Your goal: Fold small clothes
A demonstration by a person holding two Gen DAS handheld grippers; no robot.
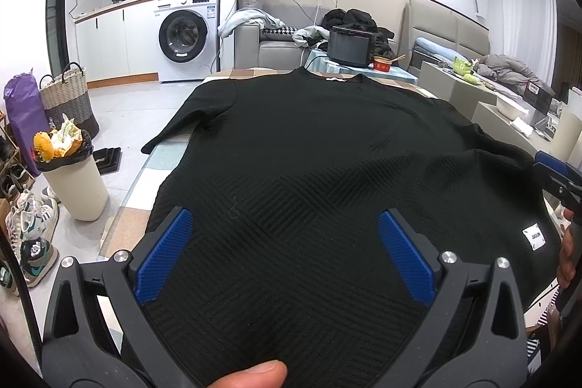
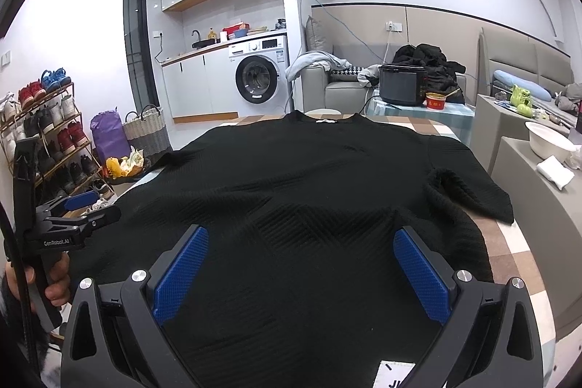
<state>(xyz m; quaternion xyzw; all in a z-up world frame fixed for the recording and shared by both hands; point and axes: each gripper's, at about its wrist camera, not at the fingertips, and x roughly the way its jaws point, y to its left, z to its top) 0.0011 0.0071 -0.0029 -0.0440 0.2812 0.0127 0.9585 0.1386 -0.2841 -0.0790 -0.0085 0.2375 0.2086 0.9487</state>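
Left wrist view: we see black sweater (image 1: 309, 151) flat on checked table (image 1: 171, 155) | left gripper (image 1: 283, 228) spread above hem | right gripper (image 2: 302, 242) spread above hem, holding nothing

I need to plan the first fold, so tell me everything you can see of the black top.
The black top is a short-sleeved knit with a raised woven-block texture. It lies spread flat on a checked cloth, neckline away from the cameras, hem nearest. One sleeve is rumpled and partly folded. A white label sits near the hem. Both open tongs, left and right, hover over the hem.
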